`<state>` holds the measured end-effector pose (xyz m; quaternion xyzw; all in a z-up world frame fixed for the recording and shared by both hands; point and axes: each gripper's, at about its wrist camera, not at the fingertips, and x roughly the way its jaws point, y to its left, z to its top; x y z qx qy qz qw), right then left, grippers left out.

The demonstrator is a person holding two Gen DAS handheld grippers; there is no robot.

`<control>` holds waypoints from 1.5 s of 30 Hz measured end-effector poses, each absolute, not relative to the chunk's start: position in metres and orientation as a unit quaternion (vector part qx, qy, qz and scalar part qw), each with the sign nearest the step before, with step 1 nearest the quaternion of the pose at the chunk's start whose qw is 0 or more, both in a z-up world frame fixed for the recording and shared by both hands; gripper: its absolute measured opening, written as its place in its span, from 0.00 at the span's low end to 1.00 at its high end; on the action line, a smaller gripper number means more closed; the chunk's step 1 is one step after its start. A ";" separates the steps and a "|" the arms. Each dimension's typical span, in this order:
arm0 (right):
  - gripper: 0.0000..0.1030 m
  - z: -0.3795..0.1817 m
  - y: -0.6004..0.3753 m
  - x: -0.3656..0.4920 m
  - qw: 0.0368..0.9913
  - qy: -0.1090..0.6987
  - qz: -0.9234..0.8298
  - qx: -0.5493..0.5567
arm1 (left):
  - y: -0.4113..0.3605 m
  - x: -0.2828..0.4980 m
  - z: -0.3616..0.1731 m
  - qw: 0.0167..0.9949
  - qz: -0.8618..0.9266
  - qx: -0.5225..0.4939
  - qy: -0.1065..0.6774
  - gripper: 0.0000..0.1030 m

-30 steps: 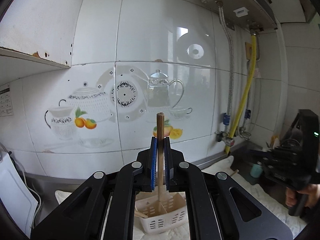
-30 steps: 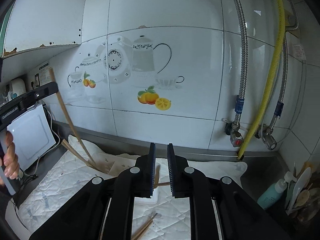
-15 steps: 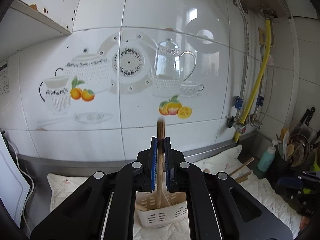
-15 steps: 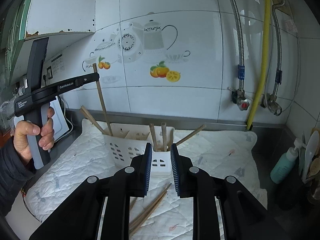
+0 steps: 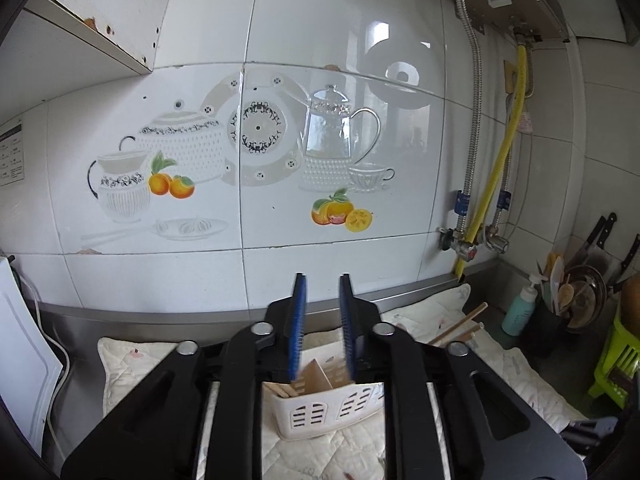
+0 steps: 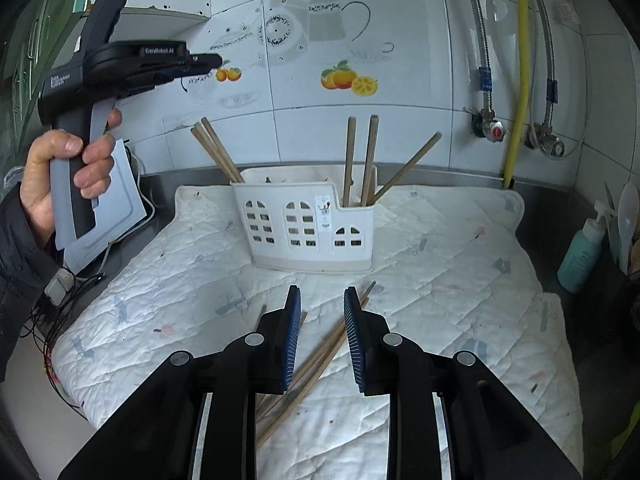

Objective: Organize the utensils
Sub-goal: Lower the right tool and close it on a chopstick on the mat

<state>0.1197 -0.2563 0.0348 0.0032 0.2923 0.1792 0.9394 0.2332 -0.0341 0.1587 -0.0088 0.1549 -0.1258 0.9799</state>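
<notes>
Right wrist view: our right gripper (image 6: 322, 336) hangs over the loose chopsticks (image 6: 320, 360), fingers apart and holding nothing.

We judge the step in hand to be picking up one of the chopsticks lying on the quilted mat (image 6: 440, 280), just in front of the white utensil caddy (image 6: 308, 226). They overlap in a bundle angled up to the right, so we should turn the fingers across the sticks, come down on an outer one where it lies free of the rest, and close near its middle so it lifts level. Several chopsticks already stand in the caddy, a pair leaning left and three to the right. Our left gripper (image 5: 322, 320) is held above the caddy (image 5: 320, 412) with its fingers spread and nothing between them, so it is well clear of the right one.
</notes>
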 end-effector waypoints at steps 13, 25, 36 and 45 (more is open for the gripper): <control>0.22 -0.042 -0.233 0.058 0.919 0.359 0.151 0.057 | 0.007 0.147 0.131 0.981 -0.114 -0.040 0.150 0.49; 0.19 -0.073 -0.221 0.069 0.910 0.382 0.114 0.117 | 0.041 0.090 0.067 0.980 -0.066 -0.054 0.181 0.55; 0.15 -0.087 -0.217 0.084 0.896 0.407 0.089 0.154 | 0.061 0.076 0.031 0.973 -0.049 -0.085 0.209 0.55; 0.08 -0.085 -0.215 0.080 0.905 0.400 0.065 0.131 | 0.042 0.071 0.013 0.967 -0.075 -0.071 0.234 0.55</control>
